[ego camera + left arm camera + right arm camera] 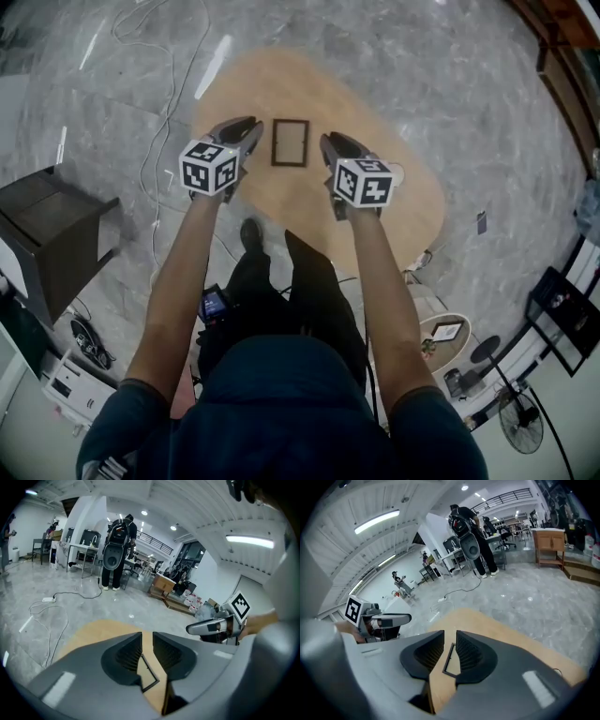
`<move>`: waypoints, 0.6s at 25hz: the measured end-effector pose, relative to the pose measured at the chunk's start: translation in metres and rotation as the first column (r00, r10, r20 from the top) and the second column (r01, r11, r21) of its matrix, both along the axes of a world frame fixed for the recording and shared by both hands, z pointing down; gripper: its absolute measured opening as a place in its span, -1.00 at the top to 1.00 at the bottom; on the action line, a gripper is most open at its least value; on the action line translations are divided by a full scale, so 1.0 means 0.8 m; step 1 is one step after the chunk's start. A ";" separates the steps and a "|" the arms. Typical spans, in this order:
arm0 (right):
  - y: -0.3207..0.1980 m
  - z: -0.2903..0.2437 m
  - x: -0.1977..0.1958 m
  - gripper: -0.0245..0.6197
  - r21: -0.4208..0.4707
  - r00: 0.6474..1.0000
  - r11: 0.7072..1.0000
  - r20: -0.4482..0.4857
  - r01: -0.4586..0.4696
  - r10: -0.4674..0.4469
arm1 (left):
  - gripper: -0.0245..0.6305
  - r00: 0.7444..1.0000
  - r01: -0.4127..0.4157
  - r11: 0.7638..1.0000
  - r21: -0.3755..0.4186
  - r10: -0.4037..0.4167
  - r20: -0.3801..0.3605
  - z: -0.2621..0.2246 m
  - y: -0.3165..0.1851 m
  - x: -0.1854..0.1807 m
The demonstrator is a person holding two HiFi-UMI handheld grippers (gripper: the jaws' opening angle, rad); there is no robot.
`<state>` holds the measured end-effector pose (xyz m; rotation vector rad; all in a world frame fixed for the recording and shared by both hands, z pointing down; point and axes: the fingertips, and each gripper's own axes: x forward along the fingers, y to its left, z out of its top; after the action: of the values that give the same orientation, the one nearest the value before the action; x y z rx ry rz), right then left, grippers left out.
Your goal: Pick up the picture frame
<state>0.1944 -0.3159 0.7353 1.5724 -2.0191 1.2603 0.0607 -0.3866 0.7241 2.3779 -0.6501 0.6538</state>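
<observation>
A dark-rimmed picture frame (290, 142) lies flat on the rounded wooden table (403, 202), between my two grippers. My left gripper (251, 127) hovers just left of the frame, jaws close together and holding nothing. My right gripper (327, 141) hangs just right of it, likewise shut and empty. In the left gripper view the frame (149, 677) shows through the narrow slit of the left gripper (147, 644). The right gripper view has the frame (450, 665) beyond the right gripper (450, 644). Neither gripper touches the frame.
A dark cabinet (47, 230) stands on the floor at left, with white cables (155, 141) trailing beside the table. A small white round thing (397, 173) sits by the right gripper. A small round stand (445, 333) and a fan (520, 422) are lower right. A person (117, 550) stands far off.
</observation>
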 end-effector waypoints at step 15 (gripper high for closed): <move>0.003 0.213 -0.029 0.73 -0.251 0.999 0.967 0.042 0.038 -0.028 | 0.71 0.992 0.027 0.969 -0.245 0.005 0.128 0.222 0.028 -0.007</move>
<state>0.1711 -0.3133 0.9060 1.4004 -1.8132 1.4778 0.0551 -0.3642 0.9017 2.1146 -0.5976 0.8370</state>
